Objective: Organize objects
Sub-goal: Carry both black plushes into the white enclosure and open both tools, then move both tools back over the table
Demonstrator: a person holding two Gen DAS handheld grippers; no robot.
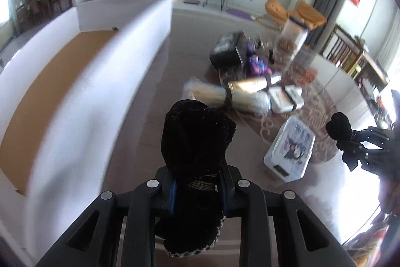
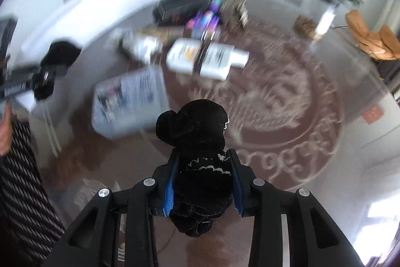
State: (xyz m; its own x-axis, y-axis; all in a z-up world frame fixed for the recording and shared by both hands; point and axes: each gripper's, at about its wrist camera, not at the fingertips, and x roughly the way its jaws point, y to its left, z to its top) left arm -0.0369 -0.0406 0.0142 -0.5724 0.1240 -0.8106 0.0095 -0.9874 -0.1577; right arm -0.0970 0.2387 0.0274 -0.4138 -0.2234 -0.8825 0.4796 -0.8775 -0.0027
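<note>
Both grippers are clamping black velvet pouches: left gripper (image 1: 197, 194) on one pouch (image 1: 195, 139), right gripper (image 2: 203, 184) on another (image 2: 200, 139). White box (image 1: 75, 71) is standing empty; floor clutter (image 1: 250, 89) is remaining unsorted, so organizing is barely starting.

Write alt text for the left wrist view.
The left gripper clamps a black velvet bundle above a patterned rug. A white open box sits left; scattered packages and the right gripper lie right.
</note>
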